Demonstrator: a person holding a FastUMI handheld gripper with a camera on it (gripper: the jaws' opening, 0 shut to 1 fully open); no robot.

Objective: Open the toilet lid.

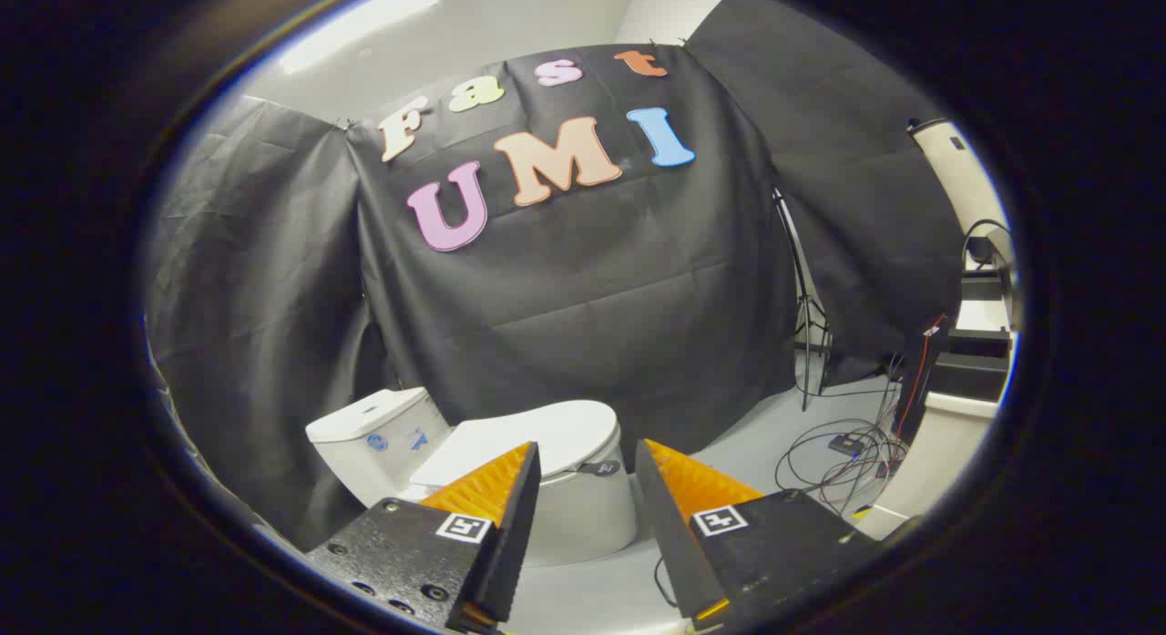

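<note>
A white toilet (583, 517) stands on the floor ahead of my fingers, in front of the black cloth wall. Its lid (547, 439) lies flat and closed over the bowl, with a small dark tab (598, 468) at the lid's front rim. The cistern (375, 439) sits behind it to the left. My gripper (588, 462) is open, with nothing between its fingers, and it hovers above and short of the lid's front edge. The left finger (496, 489) hides part of the lid's near side.
A tangle of cables (843, 453) and a small box lie on the floor to the right of the toilet. A tripod stand (806, 334) leans by the cloth there. White and dark furniture (966, 362) stands further right.
</note>
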